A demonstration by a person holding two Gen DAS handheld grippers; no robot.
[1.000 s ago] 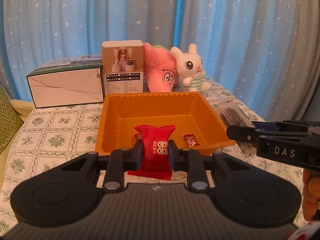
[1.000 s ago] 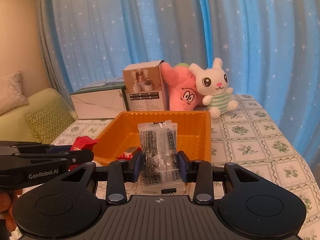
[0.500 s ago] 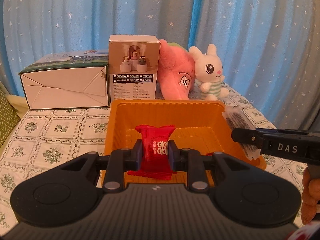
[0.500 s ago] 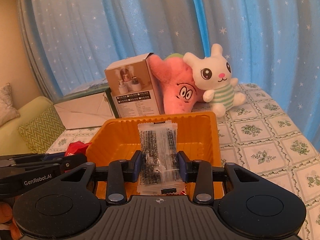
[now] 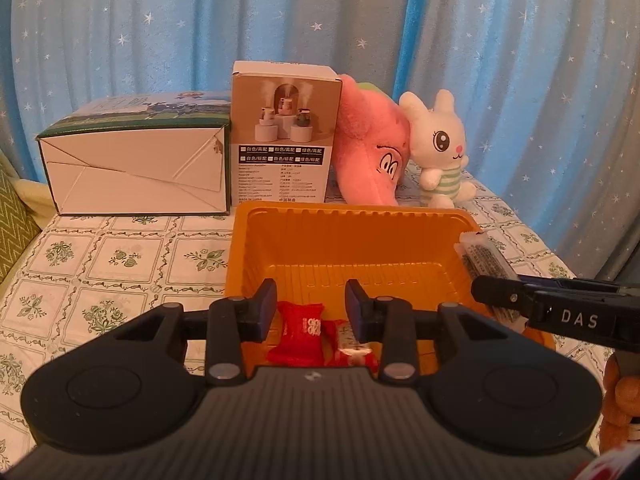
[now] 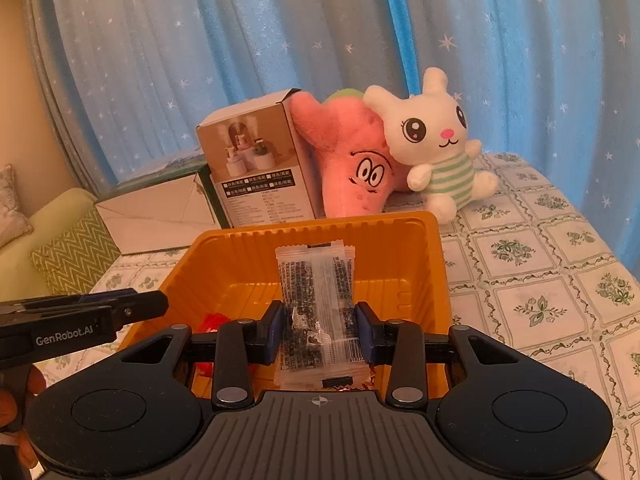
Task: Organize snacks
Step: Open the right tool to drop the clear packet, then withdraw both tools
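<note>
An orange plastic tray (image 5: 360, 240) sits on the floral tablecloth. My left gripper (image 5: 311, 304) is open over the tray's near end. A red snack packet (image 5: 300, 334) lies loose in the tray below it, beside a smaller red-and-white candy (image 5: 354, 350). My right gripper (image 6: 320, 328) is shut on a clear packet with dark print (image 6: 316, 296) and holds it upright over the tray (image 6: 224, 264). That packet also shows at the tray's right rim in the left wrist view (image 5: 482, 258). The red packet (image 6: 212, 324) peeks past the left finger in the right wrist view.
Behind the tray stand a white carton (image 5: 136, 172), a humidifier box (image 5: 284, 140), a pink plush (image 5: 372, 160) and a white bunny plush (image 5: 440, 156). A green zigzag cushion (image 6: 76, 256) lies at the left. Blue starred curtains hang behind.
My left gripper opened and the red packet dropped into the tray. Both grippers moved forward over the tray. The right gripper keeps its hold on the clear packet.
</note>
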